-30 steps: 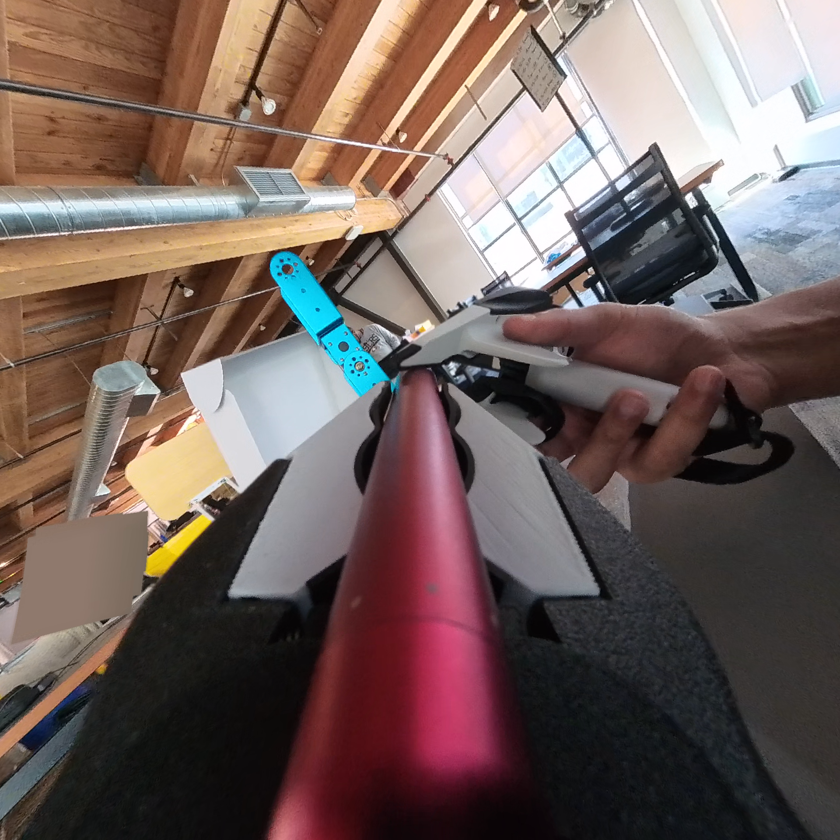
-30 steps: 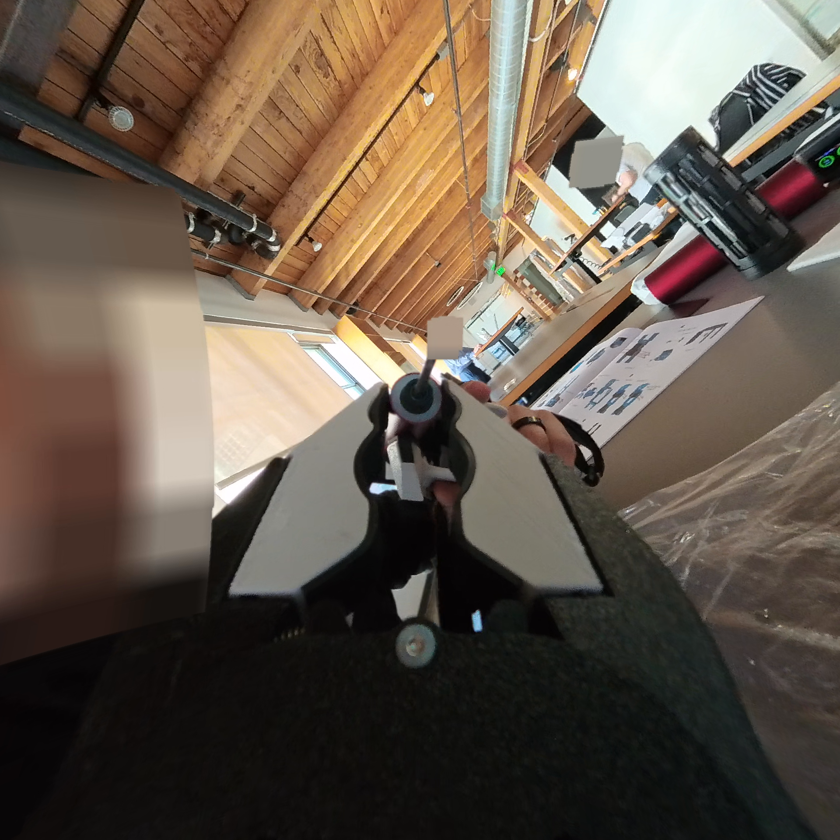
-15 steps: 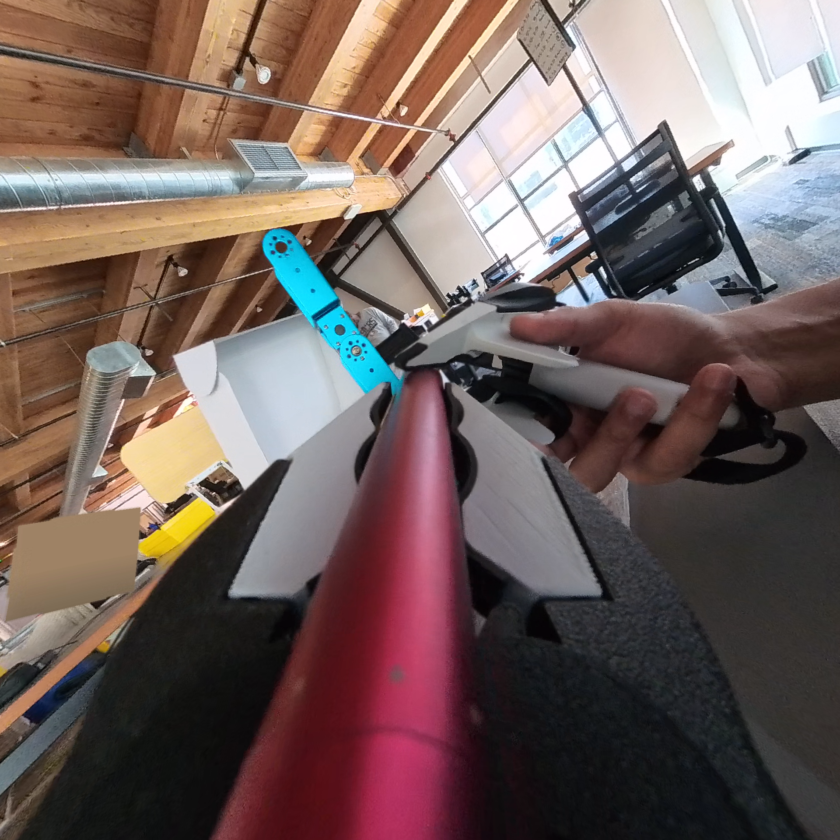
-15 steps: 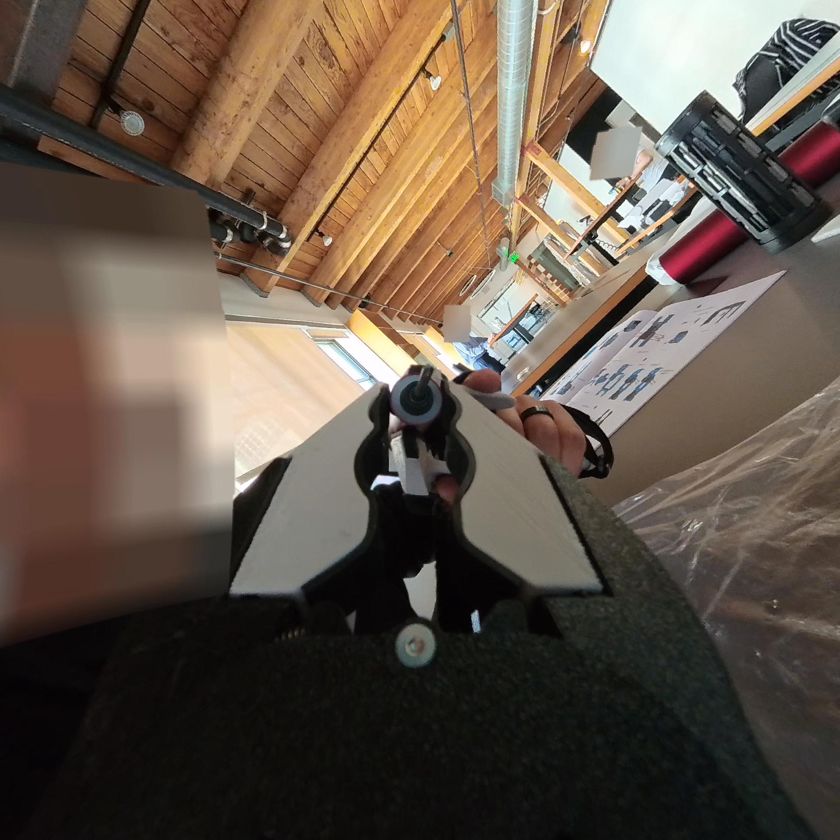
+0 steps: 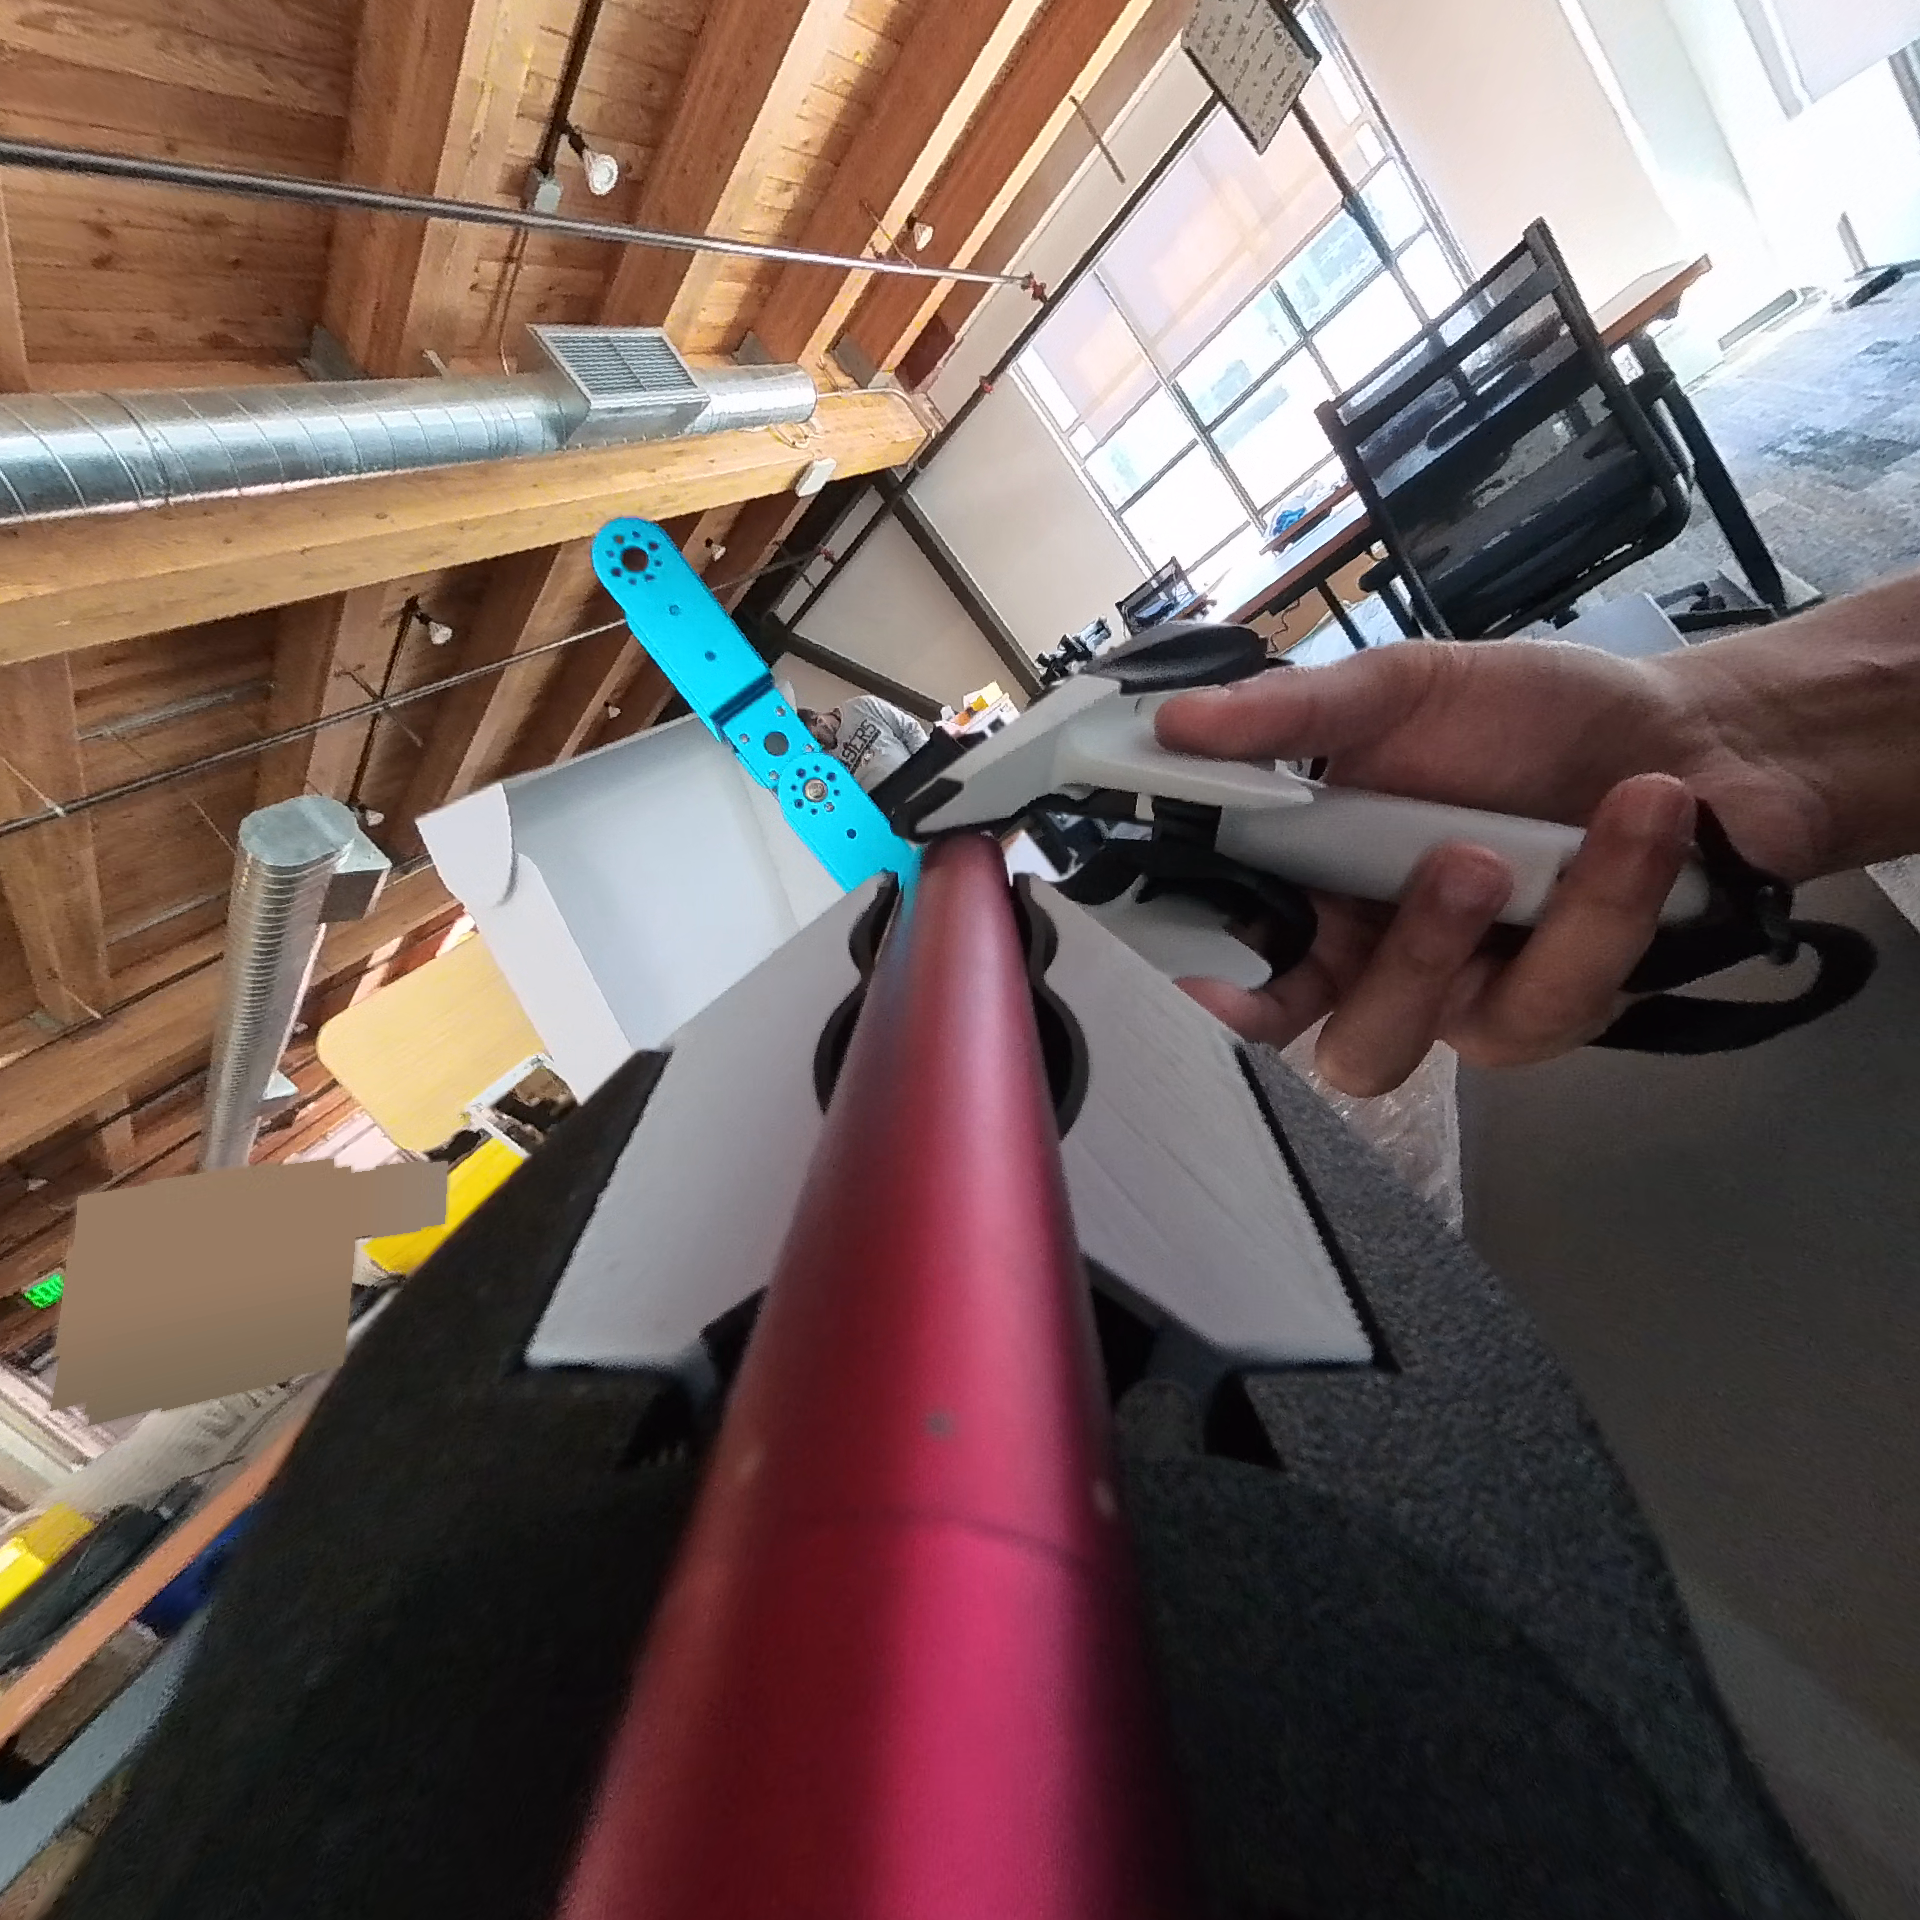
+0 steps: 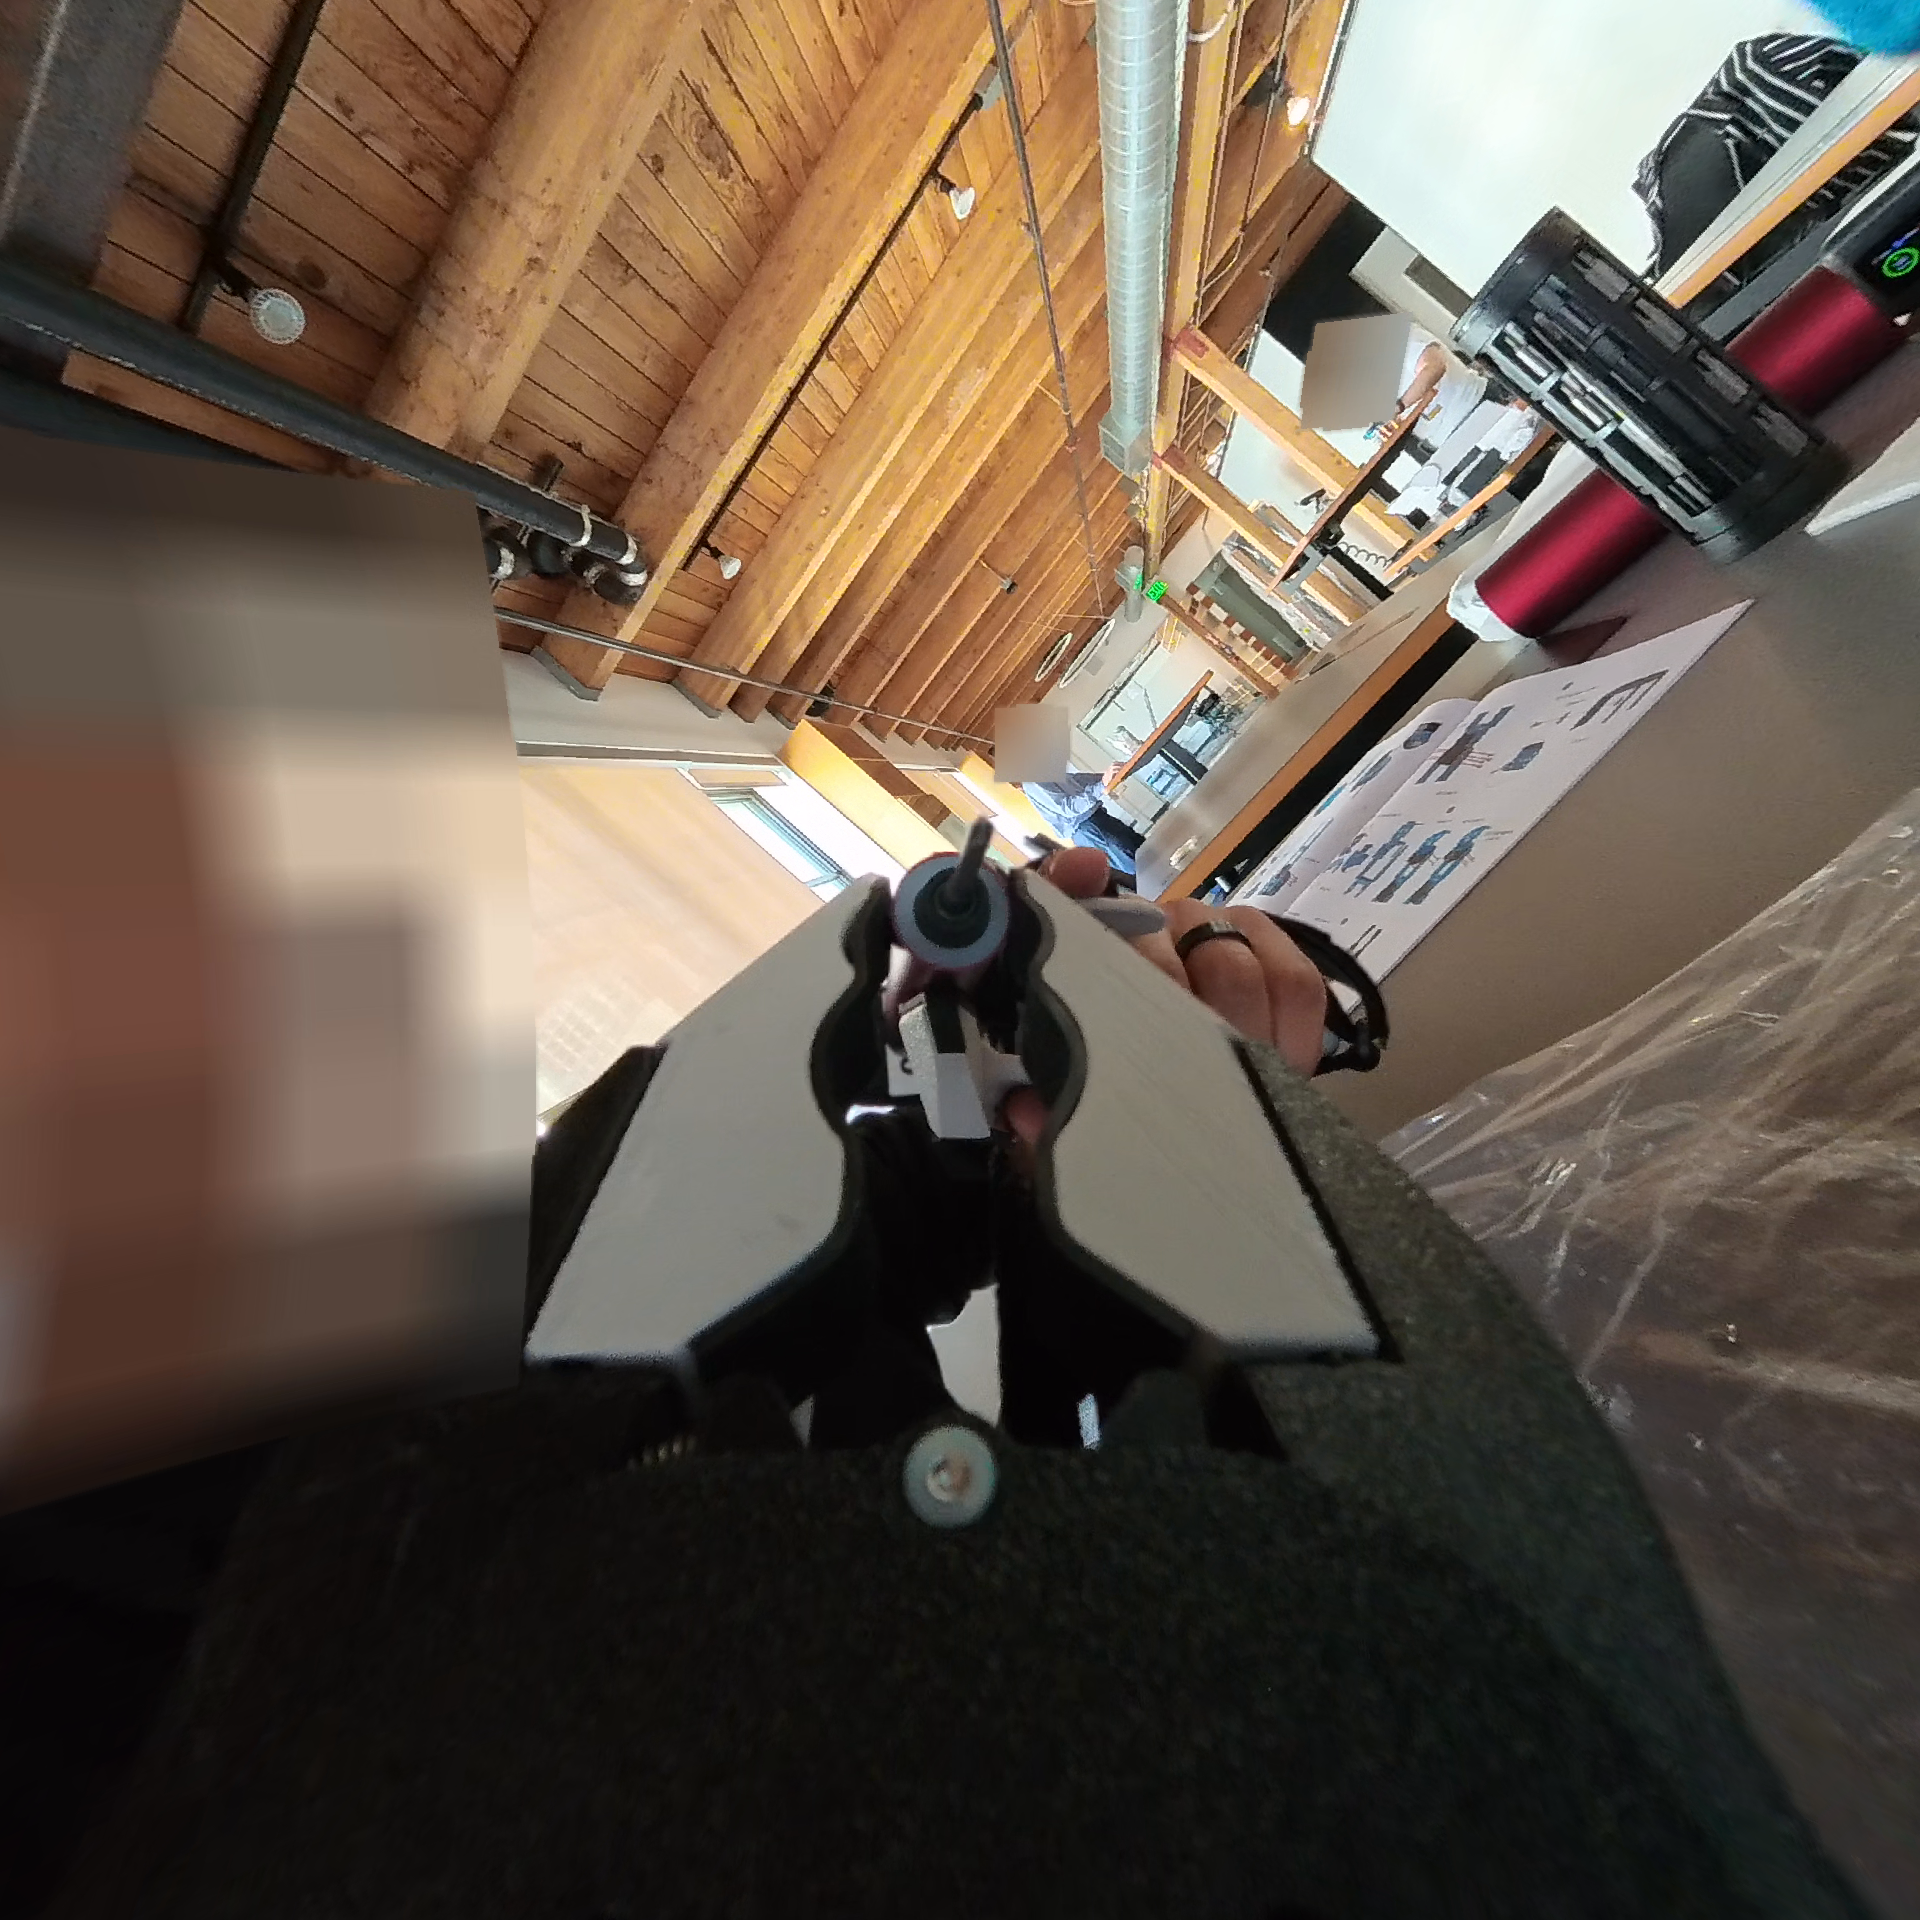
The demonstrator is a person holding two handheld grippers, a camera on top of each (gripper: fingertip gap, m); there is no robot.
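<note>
My left gripper [image 5: 951, 894] is shut on a long red cylindrical tool [image 5: 925, 1351] that runs forward between its white fingers [image 5: 707, 1174]. A hand holds my right gripper [image 5: 930, 821] at the tool's far tip. A blue perforated metal bracket [image 5: 717, 686] rises up and left from behind that tip; what holds it is hidden. In the right wrist view, my right gripper [image 6: 951, 914] is shut on the red tool's end [image 6: 951, 930], which has a grey face and a thin black bit [image 6: 975, 852]. A hand with a dark ring [image 6: 1216, 945] is just behind.
An open white box [image 5: 623, 883] stands behind the bracket. A black office chair [image 5: 1507, 499] is at the back right. A grey tabletop [image 6: 1621, 831] bears an open picture manual [image 6: 1455, 800], clear plastic wrap [image 6: 1714, 1195], a red roll [image 6: 1558, 561] and a black ribbed device [image 6: 1642, 405]. Only a small space, under 4 cm, lies between the two pairs of fingers. The blue perforated metal bracket [image 5: 717, 686] is about equally far from each gripper, around 15 centimetres.
Both grippers stay shut on the red tool. Both have turned slightly, so the background has shifted in both views, and the black bit now leans a little differently.
</note>
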